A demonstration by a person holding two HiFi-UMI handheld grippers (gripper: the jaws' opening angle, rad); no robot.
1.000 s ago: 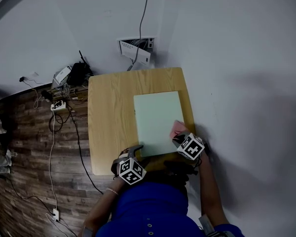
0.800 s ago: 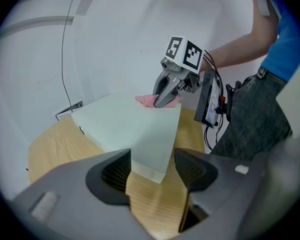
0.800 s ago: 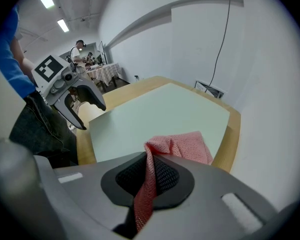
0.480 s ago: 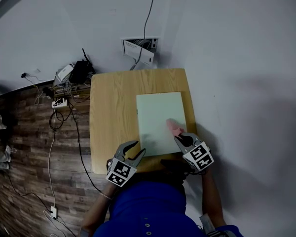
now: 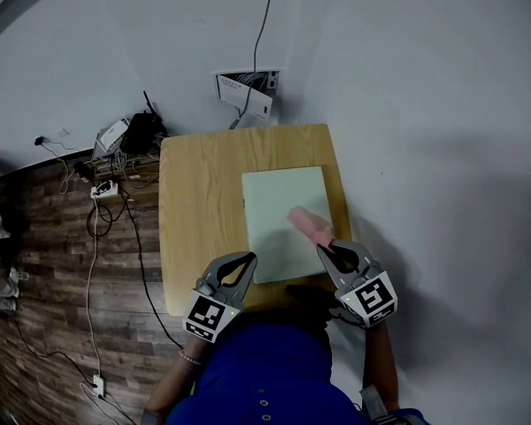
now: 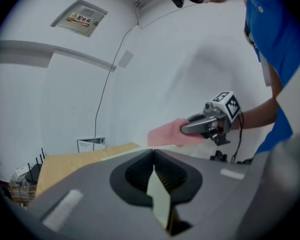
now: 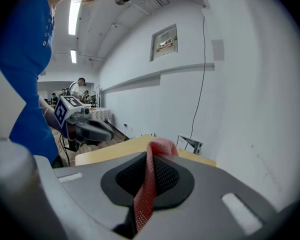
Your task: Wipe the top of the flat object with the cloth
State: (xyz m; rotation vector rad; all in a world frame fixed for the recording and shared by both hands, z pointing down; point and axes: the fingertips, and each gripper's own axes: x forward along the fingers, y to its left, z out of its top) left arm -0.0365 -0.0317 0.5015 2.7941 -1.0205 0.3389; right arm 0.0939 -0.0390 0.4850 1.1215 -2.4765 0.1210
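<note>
A pale green flat board (image 5: 283, 206) lies on the right half of a small wooden table (image 5: 199, 211). My right gripper (image 5: 326, 251) hangs above the board's near right corner, shut on a pink cloth (image 5: 308, 224) that sticks out past its tips. The same cloth (image 7: 143, 196) runs between the jaws in the right gripper view. My left gripper (image 5: 247, 262) hovers over the board's near left corner. Its jaws have just been closing and now meet at the tips (image 6: 152, 152). I see nothing gripped; only a pale sliver shows in the gap behind them.
A tangle of cables and a power strip (image 5: 111, 171) lies on the dark plank floor left of the table, beside a black box (image 5: 142, 131). A white wall box (image 5: 245, 91) with a cable sits behind the table. The person's blue shirt (image 5: 265, 374) fills the near edge.
Both grippers have lifted off the board towards the camera. The pink cloth rose with the right gripper. The left jaws stood open half a second ago and are now closed.
</note>
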